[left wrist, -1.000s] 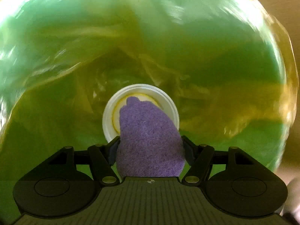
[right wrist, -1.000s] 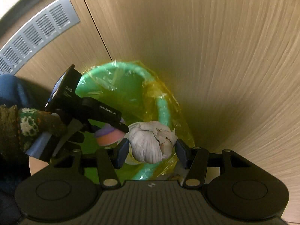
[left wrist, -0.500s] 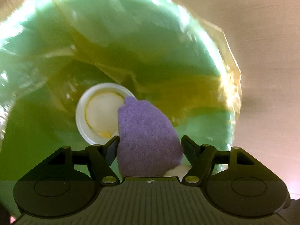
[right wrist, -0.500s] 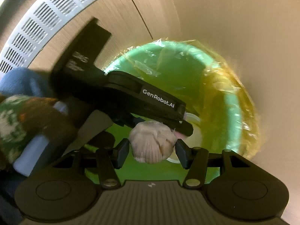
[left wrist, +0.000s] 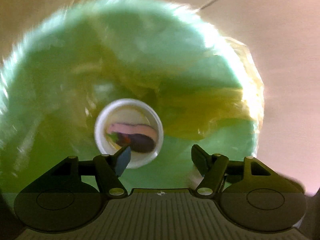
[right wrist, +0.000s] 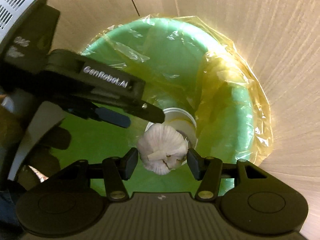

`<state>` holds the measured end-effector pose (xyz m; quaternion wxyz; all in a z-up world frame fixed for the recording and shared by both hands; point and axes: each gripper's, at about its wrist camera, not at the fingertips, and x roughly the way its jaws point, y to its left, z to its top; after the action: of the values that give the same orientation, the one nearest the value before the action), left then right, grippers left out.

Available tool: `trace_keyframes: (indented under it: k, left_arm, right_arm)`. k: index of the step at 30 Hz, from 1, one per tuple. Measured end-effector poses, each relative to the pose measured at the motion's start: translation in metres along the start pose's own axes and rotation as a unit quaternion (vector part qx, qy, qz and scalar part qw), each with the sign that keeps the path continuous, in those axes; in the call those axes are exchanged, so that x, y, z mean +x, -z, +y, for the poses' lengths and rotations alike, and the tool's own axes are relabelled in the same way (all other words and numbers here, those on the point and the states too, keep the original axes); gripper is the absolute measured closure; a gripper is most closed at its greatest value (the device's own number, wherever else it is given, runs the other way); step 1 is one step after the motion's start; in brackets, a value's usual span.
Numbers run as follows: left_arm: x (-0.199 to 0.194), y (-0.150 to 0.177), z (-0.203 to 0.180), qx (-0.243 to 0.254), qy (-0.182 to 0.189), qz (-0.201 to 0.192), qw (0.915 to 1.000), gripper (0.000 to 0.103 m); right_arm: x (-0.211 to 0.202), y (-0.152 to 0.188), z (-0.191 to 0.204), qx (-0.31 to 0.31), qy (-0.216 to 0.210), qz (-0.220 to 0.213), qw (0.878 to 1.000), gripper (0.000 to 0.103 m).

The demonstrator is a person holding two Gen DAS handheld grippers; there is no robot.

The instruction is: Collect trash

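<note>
A green trash bin (left wrist: pixel 60 80) lined with a yellow bag (left wrist: pixel 210 108) fills the left wrist view. At its bottom sits a white cup (left wrist: pixel 100 132) with a purple and pink sponge (left wrist: pixel 140 140) lying inside. My left gripper (left wrist: pixel 160 158) hangs open above the bin with nothing between its fingers. In the right wrist view my right gripper (right wrist: pixel 163 160) is shut on a white garlic bulb (right wrist: pixel 163 150), held over the bin (right wrist: pixel 170 50) and just above the cup (right wrist: pixel 180 120). The left gripper (right wrist: pixel 136 118) reaches in from the left, beside the garlic.
The bin stands on a pale wood floor (right wrist: pixel 270 30). A grey vent grille (right wrist: pixel 12 2) runs along the top left corner. A person's sleeve (right wrist: pixel 6 124) shows at the left edge behind the left gripper.
The left gripper opened and the purple sponge fell into the white cup; the gripper also rose. The right gripper came in over the bin and lower, still holding the garlic.
</note>
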<state>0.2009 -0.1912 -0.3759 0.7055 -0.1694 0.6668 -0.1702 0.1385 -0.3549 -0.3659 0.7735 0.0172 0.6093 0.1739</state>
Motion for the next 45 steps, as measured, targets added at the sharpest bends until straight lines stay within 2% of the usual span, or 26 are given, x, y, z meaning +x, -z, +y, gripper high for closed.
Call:
trace_keyframes:
  k: [3, 6, 9, 14, 16, 20, 23, 27, 29, 32, 35, 37, 40, 42, 45]
  left_arm:
    - [-0.02, -0.002, -0.012, 0.036, 0.016, -0.041, 0.9984, 0.031]
    - [-0.034, -0.006, -0.012, 0.041, 0.024, -0.076, 0.996, 0.031]
    - [-0.036, -0.009, -0.004, 0.025, 0.019, -0.083, 0.996, 0.031]
    - [-0.037, -0.008, -0.001, 0.026, 0.002, -0.098, 0.9948, 0.032]
    - [-0.042, -0.005, -0.003, 0.037, 0.002, -0.108, 0.9934, 0.032]
    - [-0.062, 0.002, -0.014, 0.062, 0.008, -0.118, 0.9911, 0.032]
    - [-0.093, 0.013, -0.029, 0.116, 0.0, -0.139, 0.9835, 0.032]
    - [-0.147, 0.029, -0.045, 0.197, -0.008, -0.184, 0.9629, 0.032]
    - [-0.17, 0.038, -0.049, 0.222, -0.014, -0.2, 0.9541, 0.032]
    - [-0.186, 0.045, -0.048, 0.247, -0.01, -0.197, 0.9487, 0.032]
    - [-0.184, 0.046, -0.038, 0.264, -0.013, -0.181, 0.9471, 0.032]
    - [-0.18, 0.044, -0.032, 0.249, -0.023, -0.175, 0.9523, 0.032]
    - [-0.182, 0.04, -0.024, 0.226, 0.005, -0.168, 0.9596, 0.032]
    - [-0.183, 0.04, -0.018, 0.219, 0.018, -0.172, 0.9602, 0.032]
    - [-0.183, 0.037, -0.013, 0.214, 0.032, -0.173, 0.961, 0.032]
  right_arm:
    - [0.004, -0.001, -0.001, -0.005, 0.0, -0.009, 1.0, 0.049]
    - [0.01, -0.004, -0.001, 0.0, -0.003, -0.012, 1.0, 0.049]
    - [0.004, -0.002, -0.003, 0.002, -0.003, -0.027, 1.0, 0.049]
    - [-0.01, -0.002, -0.016, 0.043, -0.014, -0.049, 0.998, 0.049]
    - [-0.02, -0.002, -0.018, 0.045, -0.004, -0.062, 0.997, 0.049]
    - [-0.048, -0.002, -0.009, 0.021, 0.058, -0.101, 0.993, 0.049]
    - [-0.075, -0.001, 0.001, 0.005, 0.084, -0.14, 0.987, 0.049]
    - [-0.111, 0.004, 0.017, -0.006, 0.118, -0.211, 0.97, 0.048]
    - [-0.12, 0.004, 0.024, -0.003, 0.119, -0.219, 0.968, 0.048]
    - [-0.118, 0.0, 0.032, -0.006, 0.104, -0.193, 0.976, 0.048]
    - [-0.094, -0.01, 0.04, -0.012, 0.087, -0.134, 0.987, 0.048]
    - [-0.066, -0.018, 0.039, -0.004, 0.058, -0.087, 0.994, 0.048]
    - [-0.016, -0.029, 0.034, 0.015, 0.044, -0.017, 0.999, 0.048]
    - [0.018, -0.036, 0.034, 0.011, 0.048, 0.021, 0.999, 0.05]
    - [0.068, -0.042, 0.032, 0.014, 0.075, 0.068, 0.995, 0.059]
